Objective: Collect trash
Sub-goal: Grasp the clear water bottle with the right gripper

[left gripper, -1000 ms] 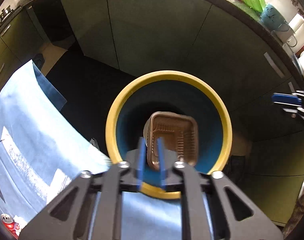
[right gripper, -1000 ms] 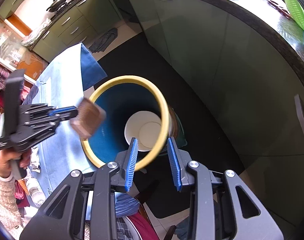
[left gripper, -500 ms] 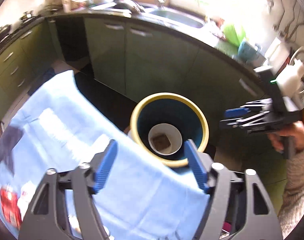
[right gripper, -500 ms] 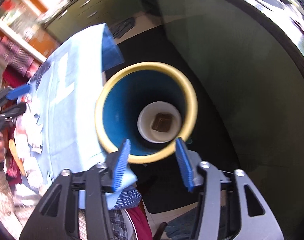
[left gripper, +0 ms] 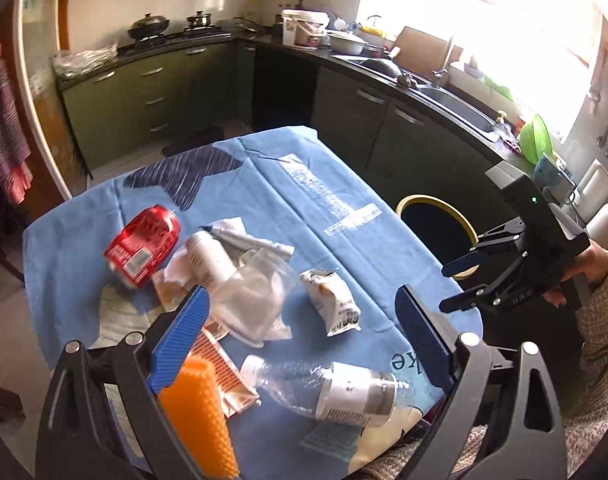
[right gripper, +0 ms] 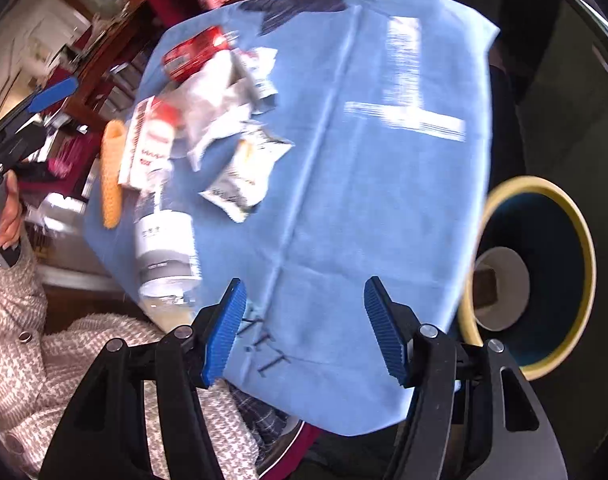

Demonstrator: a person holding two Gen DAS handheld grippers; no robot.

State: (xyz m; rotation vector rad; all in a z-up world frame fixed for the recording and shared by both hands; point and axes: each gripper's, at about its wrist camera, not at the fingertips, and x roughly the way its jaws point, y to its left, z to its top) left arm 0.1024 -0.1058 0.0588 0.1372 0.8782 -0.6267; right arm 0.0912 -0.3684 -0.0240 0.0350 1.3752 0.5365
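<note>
My left gripper [left gripper: 300, 340] is open and empty above the trash on the blue tablecloth [left gripper: 288, 200]. Below it lie a clear plastic bottle [left gripper: 336, 390], a white snack wrapper [left gripper: 334, 300], a clear plastic bag [left gripper: 252, 300], a red can [left gripper: 144, 244] and an orange ridged piece [left gripper: 196, 412]. My right gripper [right gripper: 304, 324] is open and empty over the cloth's near edge [right gripper: 344, 240]. The yellow-rimmed blue bin [right gripper: 544, 276] stands on the floor to the right, with a brown tray [right gripper: 484, 284] at its bottom. The bin also shows in the left wrist view [left gripper: 436, 224].
Dark green kitchen cabinets [left gripper: 384, 120] and a counter with a sink [left gripper: 444, 92] run behind the table. The right gripper shows in the left wrist view [left gripper: 504, 264]. A red-and-white carton [right gripper: 148, 140] lies among the trash. My knitted sleeve [right gripper: 104, 360] is at the near edge.
The brown tray left my left gripper and fell into the bin. Both grippers opened wide and swung away from the bin to over the table.
</note>
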